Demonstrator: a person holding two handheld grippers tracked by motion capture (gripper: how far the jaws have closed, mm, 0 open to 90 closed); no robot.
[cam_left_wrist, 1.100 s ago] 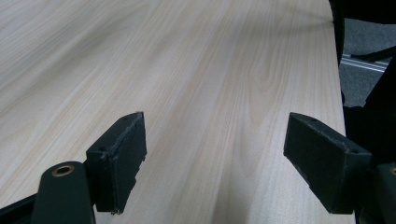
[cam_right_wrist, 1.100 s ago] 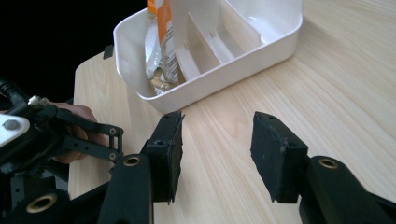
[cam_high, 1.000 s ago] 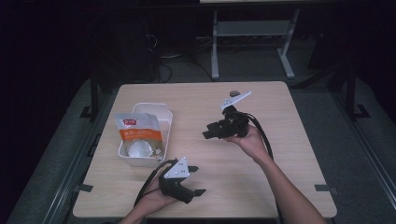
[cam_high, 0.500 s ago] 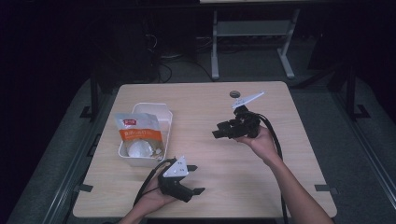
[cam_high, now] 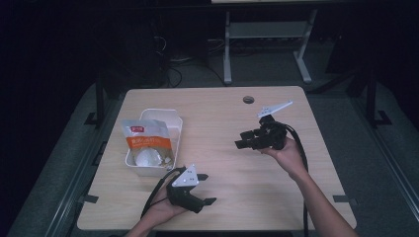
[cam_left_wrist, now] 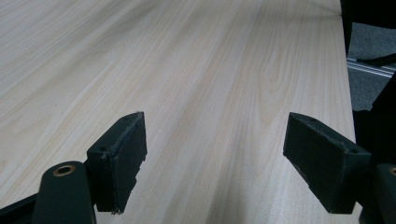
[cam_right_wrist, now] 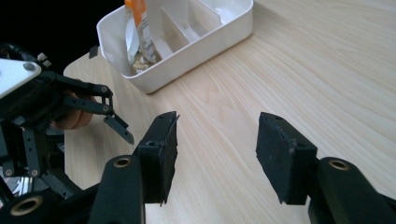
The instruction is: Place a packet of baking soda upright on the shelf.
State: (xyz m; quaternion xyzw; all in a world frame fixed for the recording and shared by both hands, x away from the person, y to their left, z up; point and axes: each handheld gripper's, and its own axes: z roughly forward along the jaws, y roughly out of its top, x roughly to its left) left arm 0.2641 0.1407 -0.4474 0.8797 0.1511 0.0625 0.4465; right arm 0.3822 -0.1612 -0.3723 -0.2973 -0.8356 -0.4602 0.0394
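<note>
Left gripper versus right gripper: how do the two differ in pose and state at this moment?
The left gripper sits low at the table's near edge, jaws pointing right; the right gripper is held farther back on the right side, jaws pointing left toward the white bin. The left gripper's jaws stand wide, while the right gripper's stand narrower and have just been opening. Both are open with nothing between the jaws.

One white bin (cam_high: 174,124) stood on the one wooden table (cam_high: 227,118), and one orange-and-white snack bag (cam_high: 147,144) lay in that bin. Two grippers were there: the left gripper (cam_high: 206,188) near the bin, the right gripper (cam_high: 241,140) well apart from it.
</note>
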